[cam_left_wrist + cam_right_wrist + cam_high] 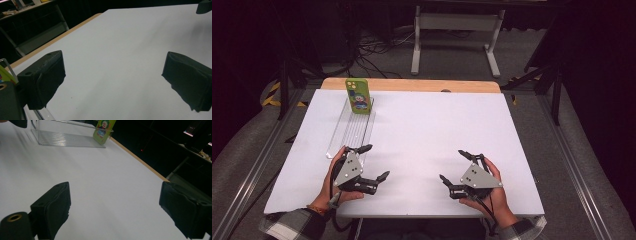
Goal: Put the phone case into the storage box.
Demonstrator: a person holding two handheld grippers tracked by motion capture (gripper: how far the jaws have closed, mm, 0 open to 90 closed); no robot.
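Nothing gripped yet. Left gripper (373, 162) and right gripper (453, 165) rest near edge of worktop (432, 125), fingers apart. Phone (357, 96) stands in clear rack (351, 131), far left. Likely next: left reaches forward.

Plaid sleeves, an orange wristband, and each black claw (374, 162) (453, 166) topped by a grey triangular plate.

Only the clear rack (353, 129) and upright phone (357, 96) obstruct the table's (437, 130) far-left.
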